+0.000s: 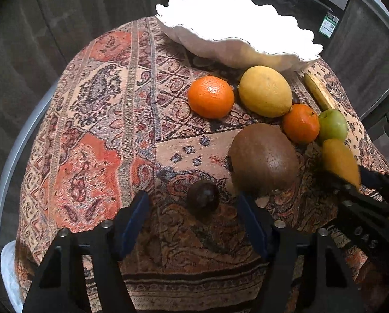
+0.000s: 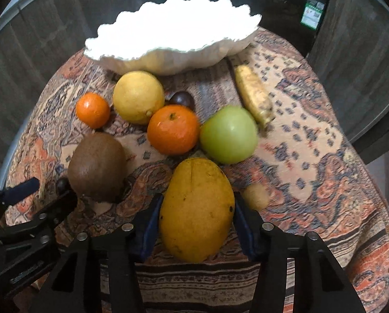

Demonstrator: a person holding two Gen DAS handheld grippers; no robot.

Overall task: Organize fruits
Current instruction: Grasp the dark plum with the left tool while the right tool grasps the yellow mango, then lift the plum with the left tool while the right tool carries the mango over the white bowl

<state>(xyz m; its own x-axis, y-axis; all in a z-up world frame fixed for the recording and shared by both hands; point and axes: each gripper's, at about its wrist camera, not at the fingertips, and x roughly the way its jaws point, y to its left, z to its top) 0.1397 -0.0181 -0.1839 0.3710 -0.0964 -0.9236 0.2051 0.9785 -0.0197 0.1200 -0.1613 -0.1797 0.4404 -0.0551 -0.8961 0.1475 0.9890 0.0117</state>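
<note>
At the near edge of the patterned tablecloth (image 2: pixel 312 156), a yellow mango (image 2: pixel 197 210) is held between the blue pads of the right gripper (image 2: pixel 196 224), whose jaws are narrowed onto its two sides; it seems to rest on the cloth and is not yet lifted. The left gripper (image 1: pixel 194 216) is set half open around a small dark plum (image 1: pixel 203 199), and its pads are not touching the plum; its right finger is close to the brown kiwi (image 1: pixel 263 157), perhaps touching it. Beyond these, an orange (image 2: pixel 173 130), a green apple (image 2: pixel 229 134), a smaller orange (image 2: pixel 93 109), a lemon (image 2: pixel 138 96) and a banana (image 2: pixel 254 96) are laid in a loose group toward the middle. At the far edge the white scalloped bowl (image 2: pixel 184 60) is placed; its inside is overexposed, so its contents cannot be told. The picking step is judged to be in hand. Next, the mango must be raised clear of the apple and orange, and carried over them to the bowl.
</note>
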